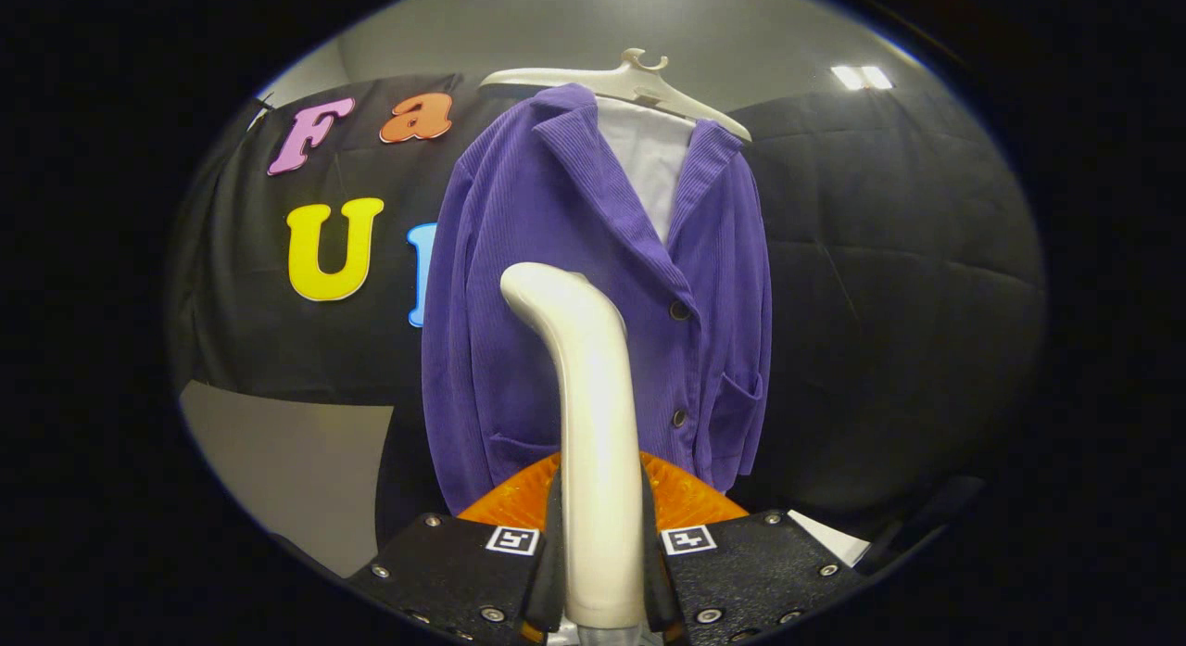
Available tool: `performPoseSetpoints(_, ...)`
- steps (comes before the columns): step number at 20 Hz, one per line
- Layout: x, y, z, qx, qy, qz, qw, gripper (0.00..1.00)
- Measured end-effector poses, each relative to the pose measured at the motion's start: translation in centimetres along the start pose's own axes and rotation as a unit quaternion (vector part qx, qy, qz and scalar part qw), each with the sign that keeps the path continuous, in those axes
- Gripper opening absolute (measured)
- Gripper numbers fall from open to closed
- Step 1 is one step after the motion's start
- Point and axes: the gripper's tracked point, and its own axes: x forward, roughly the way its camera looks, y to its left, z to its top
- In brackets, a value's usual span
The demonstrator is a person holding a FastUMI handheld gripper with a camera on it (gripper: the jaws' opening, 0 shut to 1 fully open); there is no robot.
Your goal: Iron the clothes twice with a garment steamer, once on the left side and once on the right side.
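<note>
Currently the hand-held gripper [600,572] is clamped on the garment steamer [584,414], both fingers pressing the sides of its pale handle low down, with the handle rising upright between them and the curved head bending over toward the left at the top. The purple corduroy jacket [593,285] hangs beyond the steamer on a pale hanger [616,85], in front of the booth wall, its front closed by dark buttons [679,310] over a white lining or shirt at the neck [649,159]. An orange domed object [686,498] sits low, just behind the steamer handle; I cannot tell what it is. Whether the head touches the cloth cannot be read; it overlaps the jacket's left front panel as seen, but depth is unclear. Risks, judged from this: the grip is near the handle's base, so the long body above could pivot or slip in the fingers once the head drags against ribbed fabric. The jacket hangs free on one hook, so sideways pressure may swing or turn it away, leaving a pass incomplete, or tip the hanger off. The head may catch a button or the pocket edge [741,386]. Crossing to the other side, the placket could be skipped.
</note>
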Motion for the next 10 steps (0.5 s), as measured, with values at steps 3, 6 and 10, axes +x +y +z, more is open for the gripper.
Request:
performPoseSetpoints(3,0.1,0.3,-2.0,-0.011,0.012,0.002,1.000,0.33)
performPoseSetpoints(6,0.2,0.3,-3.9,-0.013,0.025,0.002,1.000,0.34)
performPoseSetpoints(10,0.4,0.6,-6.7,-0.005,0.050,0.004,0.999,0.34)
